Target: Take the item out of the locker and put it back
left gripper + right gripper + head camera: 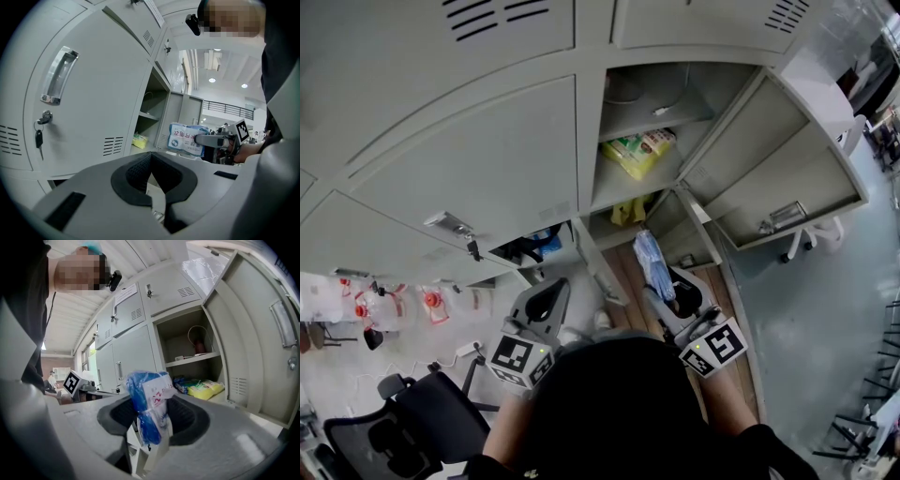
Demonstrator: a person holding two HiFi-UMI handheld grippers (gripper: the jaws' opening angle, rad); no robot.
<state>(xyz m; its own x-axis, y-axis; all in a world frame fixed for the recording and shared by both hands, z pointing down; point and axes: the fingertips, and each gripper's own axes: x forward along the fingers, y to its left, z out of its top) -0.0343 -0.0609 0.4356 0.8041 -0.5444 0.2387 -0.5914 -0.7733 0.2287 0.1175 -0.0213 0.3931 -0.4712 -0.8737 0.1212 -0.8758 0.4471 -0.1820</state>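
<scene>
Grey locker bank (478, 159) fills the top, one door (773, 164) swung open at 2 o'clock. Left gripper (157, 187): jaws together, nothing in them. Right gripper (149, 439) pinches the blue packet (149, 401) outside the locker, with yellow packs (639, 152) shelved at its 12 o'clock.

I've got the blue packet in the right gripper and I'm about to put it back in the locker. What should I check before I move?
1. Grip: the right gripper has its jaws closed on the blue packet. Ok.
2. Access: the locker door is swung wide open. Ok.
3. Landing spot: the yellow packet takes up part of the lower shelf, and bare shelf shows beside it. Probably ok.
4. Path: nothing shows between the packet and the opening. Ok.
5. Other hand: the left gripper is shut and empty, and it faces the closed door beside the opening. Ok.
6. Room behind the yellow packet: cannot tell.
</scene>
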